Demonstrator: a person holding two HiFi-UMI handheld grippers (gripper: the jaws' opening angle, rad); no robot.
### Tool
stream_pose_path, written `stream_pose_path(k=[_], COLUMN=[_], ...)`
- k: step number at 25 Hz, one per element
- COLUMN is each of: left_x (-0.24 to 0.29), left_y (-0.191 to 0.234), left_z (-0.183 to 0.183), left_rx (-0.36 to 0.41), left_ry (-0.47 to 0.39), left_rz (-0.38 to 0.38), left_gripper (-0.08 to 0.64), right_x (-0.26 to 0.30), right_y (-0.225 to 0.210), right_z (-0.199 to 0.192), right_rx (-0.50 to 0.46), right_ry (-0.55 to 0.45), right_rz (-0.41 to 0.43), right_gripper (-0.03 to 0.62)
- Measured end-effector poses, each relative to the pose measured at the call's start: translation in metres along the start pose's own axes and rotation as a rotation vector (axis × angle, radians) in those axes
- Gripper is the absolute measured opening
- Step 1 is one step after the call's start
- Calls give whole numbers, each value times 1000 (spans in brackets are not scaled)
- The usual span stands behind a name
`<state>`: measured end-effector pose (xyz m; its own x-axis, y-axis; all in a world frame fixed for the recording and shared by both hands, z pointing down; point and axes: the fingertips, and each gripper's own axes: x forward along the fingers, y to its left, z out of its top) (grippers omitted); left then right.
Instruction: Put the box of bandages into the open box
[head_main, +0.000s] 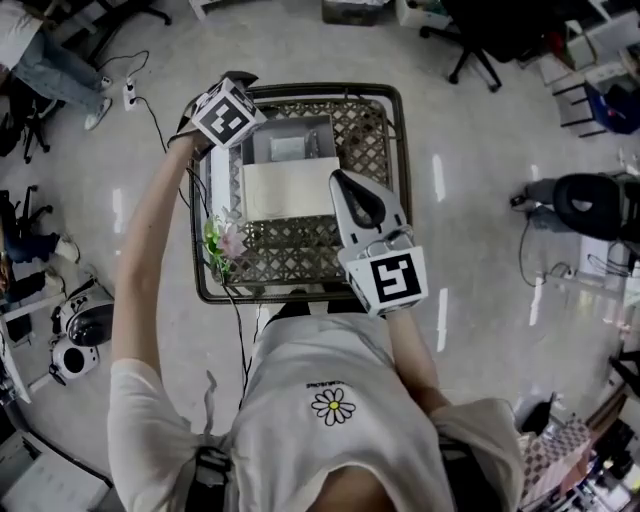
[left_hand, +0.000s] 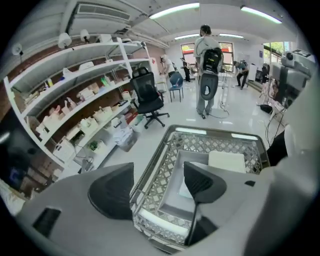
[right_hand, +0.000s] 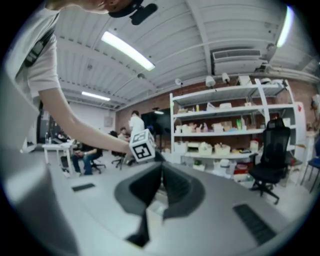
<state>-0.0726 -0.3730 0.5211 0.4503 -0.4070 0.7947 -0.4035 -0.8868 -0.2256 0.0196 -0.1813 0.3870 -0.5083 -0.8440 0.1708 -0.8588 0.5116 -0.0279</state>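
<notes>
An open grey box (head_main: 290, 140) stands in a wire basket (head_main: 370, 130), its white flap (head_main: 290, 188) folded out toward me. A small pale box of bandages (head_main: 290, 149) lies inside it and shows between my left jaws as a bluish patch (left_hand: 187, 189). My left gripper (head_main: 228, 112) hovers over the basket's far left corner, open and empty (left_hand: 159, 185). My right gripper (head_main: 345, 185) hangs above the basket's right part beside the flap. Its jaws are closed together with nothing visible between them (right_hand: 161, 182).
A small bunch of flowers (head_main: 225, 240) sits at the basket's left rim. Cables (head_main: 150, 110) run over the floor. White shelves (left_hand: 85, 105) and an office chair (left_hand: 150, 97) stand to the left. A person (left_hand: 207, 65) stands farther off.
</notes>
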Motion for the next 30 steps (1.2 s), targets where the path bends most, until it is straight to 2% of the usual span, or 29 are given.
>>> stream_pose_path(k=[2,7,8,10,13,19,25,30], left_x=[-28,-104,-121,-155,-200,-274,-311,-327], left_y=[13,62,66,65,49,-18,-76,-108], left_z=[9,38,45,59,77,78,67,58], left_rx=[-34,-147,-171,-194,-197,-233,-383,-502], left_ry=[-43,-201,-247,-341,-455,-591,-753,-845], left_rz=[63,303,334,375,423,573,758,848], left_gripper=[328,272,244,236,230,230,212,88], right_x=[-4,-7,-8,-12,-16,-27,-35,-39], right_y=[2,4,7,14,22,34,46,50], right_z=[17,44,49,61,78,94,96,91], right_rx=[-22,-81,-96,-128,-147,-165,-172,-159], right_ry=[-32,-96,-104,-131,-180,-232,-251,-250], right_rz=[-15,-52,-54,-50,-43,-60,-54,-66], right_gripper=[31,31,31,31,31,31,31,31])
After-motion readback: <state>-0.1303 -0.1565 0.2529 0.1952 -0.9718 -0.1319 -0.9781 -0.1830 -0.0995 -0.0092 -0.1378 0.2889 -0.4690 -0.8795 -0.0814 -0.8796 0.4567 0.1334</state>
